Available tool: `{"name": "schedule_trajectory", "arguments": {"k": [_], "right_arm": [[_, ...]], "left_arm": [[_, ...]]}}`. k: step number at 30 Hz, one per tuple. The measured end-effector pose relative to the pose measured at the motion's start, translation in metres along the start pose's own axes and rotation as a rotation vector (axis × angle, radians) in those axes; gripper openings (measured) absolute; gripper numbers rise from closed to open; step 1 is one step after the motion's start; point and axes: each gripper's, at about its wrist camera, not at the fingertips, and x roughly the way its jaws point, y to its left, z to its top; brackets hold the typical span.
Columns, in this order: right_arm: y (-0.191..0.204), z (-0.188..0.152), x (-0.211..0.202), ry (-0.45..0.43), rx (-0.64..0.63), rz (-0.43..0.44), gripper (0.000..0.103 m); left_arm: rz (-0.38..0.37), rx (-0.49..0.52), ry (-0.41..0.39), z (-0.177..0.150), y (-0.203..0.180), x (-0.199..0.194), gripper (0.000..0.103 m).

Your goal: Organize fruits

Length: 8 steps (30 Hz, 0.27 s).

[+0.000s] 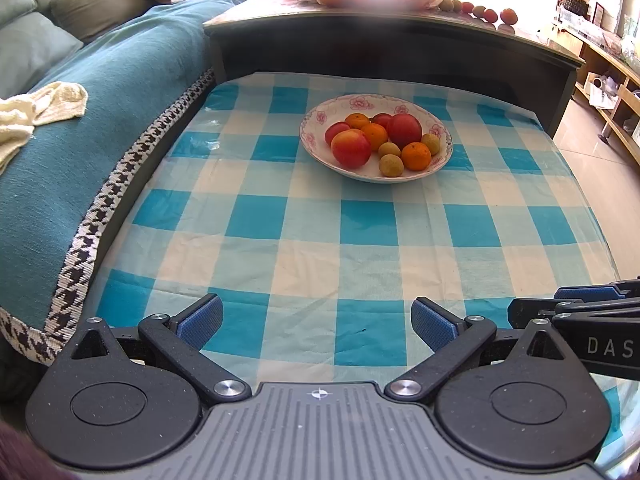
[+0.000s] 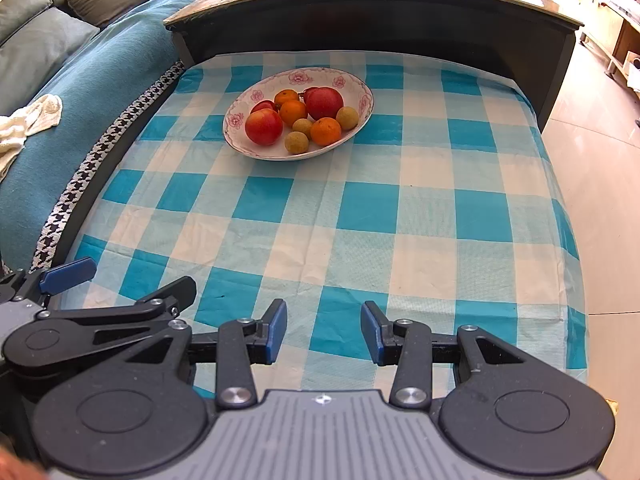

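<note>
Blue-white checked cloth (image 2: pixel 360 240) covered low table, teal sofa (image 1: pixel 100 100) at 9 o'clock, dark raised counter (image 2: pixel 360 12) at 12. Flowered plate (image 2: pixel 240 120) sat toward 12 o'clock end of cloth, holding all nearby fruit: red apples (image 2: pixel 264 126), oranges (image 2: pixel 326 131), small yellow-green fruits (image 2: pixel 297 143), mixed and touching. More small fruit lined up on counter (image 1: pixel 486 14). Left gripper (image 1: pixel 316 322) and right gripper (image 2: pixel 324 330) hovered at 6 o'clock edge, jaws spread, nothing held, well apart from plate. Scene fitted either fruits already gathered or sorting by kind pending; could not judge which.
</note>
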Motion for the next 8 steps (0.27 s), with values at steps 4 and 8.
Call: {"name": "schedule_trajectory", "arguments": {"k": [4, 8], "right_arm": [[0.0003, -0.0003, 0.0006, 0.0, 0.001, 0.0, 0.042], [0.0002, -0.0001, 0.0011, 0.001, 0.002, 0.0, 0.042]], "left_arm": [[0.009, 0.003, -0.007, -0.0001, -0.001, -0.0002, 0.102], [0.02, 0.01, -0.013, -0.0005, -0.003, -0.0007, 0.102]]}}
